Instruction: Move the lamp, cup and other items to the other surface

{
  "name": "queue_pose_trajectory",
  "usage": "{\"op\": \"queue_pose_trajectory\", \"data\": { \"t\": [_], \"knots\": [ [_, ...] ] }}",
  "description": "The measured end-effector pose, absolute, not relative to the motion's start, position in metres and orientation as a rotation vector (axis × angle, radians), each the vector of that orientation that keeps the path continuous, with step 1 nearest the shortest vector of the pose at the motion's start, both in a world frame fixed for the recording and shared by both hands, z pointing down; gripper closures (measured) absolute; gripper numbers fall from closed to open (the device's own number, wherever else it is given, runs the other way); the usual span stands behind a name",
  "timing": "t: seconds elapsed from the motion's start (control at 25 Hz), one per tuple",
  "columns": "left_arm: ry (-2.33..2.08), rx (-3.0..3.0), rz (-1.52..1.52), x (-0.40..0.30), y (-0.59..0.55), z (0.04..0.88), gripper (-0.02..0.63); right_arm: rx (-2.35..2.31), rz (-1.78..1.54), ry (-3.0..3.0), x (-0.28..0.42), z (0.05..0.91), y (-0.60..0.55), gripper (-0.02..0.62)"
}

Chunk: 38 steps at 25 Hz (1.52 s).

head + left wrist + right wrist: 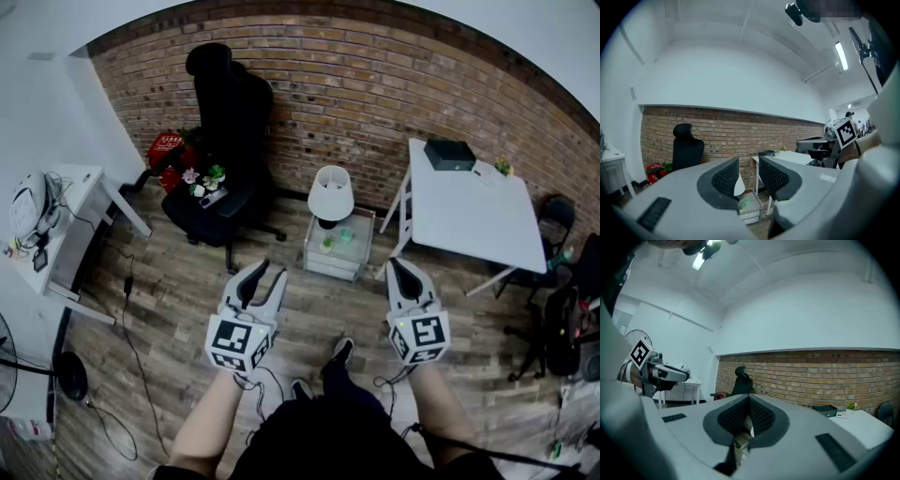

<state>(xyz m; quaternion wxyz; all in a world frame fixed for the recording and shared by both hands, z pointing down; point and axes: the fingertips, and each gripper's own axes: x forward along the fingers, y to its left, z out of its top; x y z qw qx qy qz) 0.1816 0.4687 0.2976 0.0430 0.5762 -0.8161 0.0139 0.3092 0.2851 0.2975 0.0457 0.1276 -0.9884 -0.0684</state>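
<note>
Brick wall [375, 84] backs a low bench [328, 265] carrying the lamp [331, 192] and green cup [346, 235], both untouched. The left hand-held gripper [266, 272] is parted and empty, the right hand-held gripper [396, 264] pinched closed on nothing (both well short, probably poised to approach). The white bench [469, 220] nearby seems the likely destination.

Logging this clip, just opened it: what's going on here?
A person stands holding a gripper in each hand, touching nothing. The left gripper has its jaws apart and empty; the right gripper has its jaws together, also empty. Ahead, the white lamp and a green cup sit on a small side table, with a white table to its right. Nothing is picked up yet.
</note>
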Motion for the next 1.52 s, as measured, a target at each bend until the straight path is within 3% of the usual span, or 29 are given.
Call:
{"op": "queue_pose_trajectory", "data": {
  "t": [0.56,0.76,1.16,1.52],
  "knots": [
    [-2.447,1.747,-0.008,0.186,0.439,0.312,0.479,0.339,-0.078,-3.01,0.309,0.312,0.265,0.583],
    [-2.41,1.713,0.012,0.16,0.395,0.33,0.479,0.271,-0.001,-2.979,0.285,0.338,0.227,0.439],
    [-2.341,1.65,0.124,0.093,0.288,0.371,0.422,0.189,0.12,-2.929,0.217,0.393,0.118,0.426],
    [-2.348,1.604,0.196,0.06,0.254,0.37,0.414,0.088,0.129,-2.938,0.173,0.389,0.078,0.416]
  ]
}}
